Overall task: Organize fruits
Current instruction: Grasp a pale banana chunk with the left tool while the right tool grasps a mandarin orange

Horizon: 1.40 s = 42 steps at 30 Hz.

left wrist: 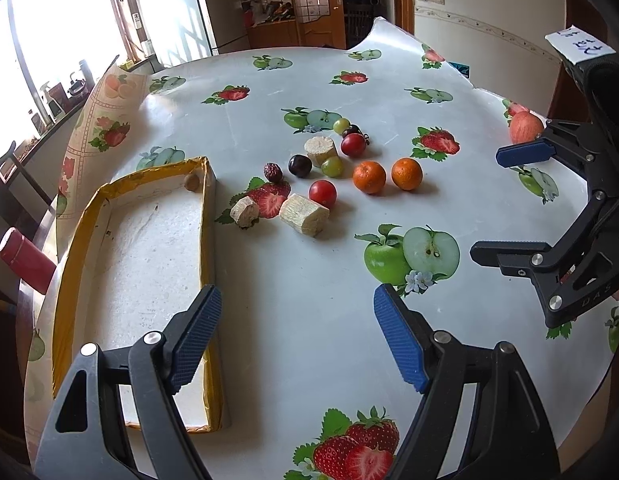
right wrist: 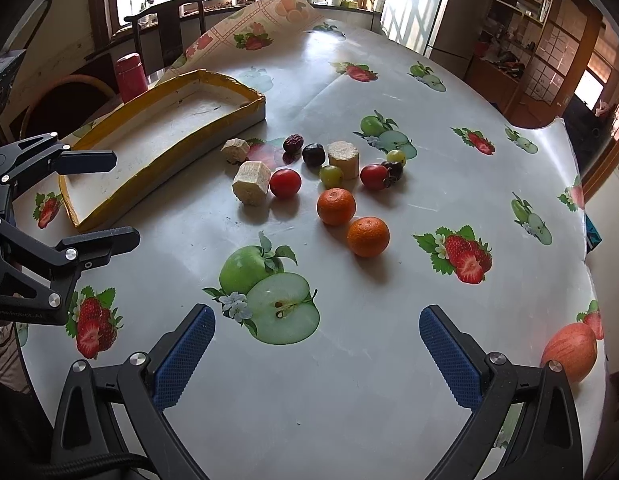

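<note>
fruit pile sits mid-table on the fruit-print tablecloth, none of it held by you. your left gripper hangs over the near end of the tray, fingers spread wide, nothing between them. your right gripper is also spread wide and holds nothing, hovering over the printed green apple near the table edge; in the left view it shows at the right side, jaws apart too. two oranges lie just beside each other, closest fruit to the right gripper. behind them a red cherry tomato touches a pale cut stalk chunk; a second chunk sits near the tray's corner, a third stands upright among the small fruit. green grape just beside that upright chunk, dark plum on its other side, dried red date next to the plum. second tomato touches a dark berry, another green grape just behind. red apple sits apart at the table's edge, by your right gripper's outer finger. tray has a yellow rim, white floor, one small brown item in its far corner, can't tell what it is. red canister stands beyond the tray.
</note>
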Motion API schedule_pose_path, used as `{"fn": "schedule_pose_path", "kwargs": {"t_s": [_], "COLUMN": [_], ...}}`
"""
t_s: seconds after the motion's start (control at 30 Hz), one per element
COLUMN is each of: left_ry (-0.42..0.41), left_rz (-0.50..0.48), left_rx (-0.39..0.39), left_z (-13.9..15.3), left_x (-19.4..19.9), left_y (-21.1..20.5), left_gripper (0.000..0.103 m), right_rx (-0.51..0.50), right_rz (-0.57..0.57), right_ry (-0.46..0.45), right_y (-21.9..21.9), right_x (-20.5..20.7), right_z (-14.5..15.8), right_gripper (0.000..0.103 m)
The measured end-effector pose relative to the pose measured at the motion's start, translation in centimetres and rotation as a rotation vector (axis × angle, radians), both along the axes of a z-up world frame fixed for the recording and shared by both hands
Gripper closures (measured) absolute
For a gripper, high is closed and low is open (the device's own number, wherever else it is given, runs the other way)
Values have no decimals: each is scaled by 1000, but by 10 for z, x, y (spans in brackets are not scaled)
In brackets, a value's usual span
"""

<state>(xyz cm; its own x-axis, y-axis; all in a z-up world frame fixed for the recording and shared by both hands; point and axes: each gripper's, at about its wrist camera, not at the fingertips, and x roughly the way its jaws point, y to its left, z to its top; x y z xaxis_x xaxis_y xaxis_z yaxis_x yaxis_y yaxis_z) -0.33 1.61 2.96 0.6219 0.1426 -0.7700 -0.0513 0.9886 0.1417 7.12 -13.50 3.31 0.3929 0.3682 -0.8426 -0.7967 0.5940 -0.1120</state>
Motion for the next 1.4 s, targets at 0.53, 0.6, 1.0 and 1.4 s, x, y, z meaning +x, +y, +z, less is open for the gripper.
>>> {"fn": "schedule_pose_path", "kwargs": {"t_s": [0.53, 0.6, 1.0, 1.4], "left_ry": [23, 27, 102, 116], "left_rz": [4, 6, 17, 28], "left_rx": [-53, -68, -125, -219], "left_z": [-8, -11, -42, -64], "left_x": [15, 20, 81, 118], "left_y": [7, 9, 18, 31], "left_gripper": [24, 24, 24, 57], "right_rx": [-20, -23, 4, 89], "right_rz": [6, 4, -78, -151], "right_ry": [1, 7, 84, 163], "right_y": [6, 6, 17, 26], "right_x": [8, 10, 61, 111], "right_z": [-8, -11, -35, -57], "right_gripper": [1, 1, 27, 55]}}
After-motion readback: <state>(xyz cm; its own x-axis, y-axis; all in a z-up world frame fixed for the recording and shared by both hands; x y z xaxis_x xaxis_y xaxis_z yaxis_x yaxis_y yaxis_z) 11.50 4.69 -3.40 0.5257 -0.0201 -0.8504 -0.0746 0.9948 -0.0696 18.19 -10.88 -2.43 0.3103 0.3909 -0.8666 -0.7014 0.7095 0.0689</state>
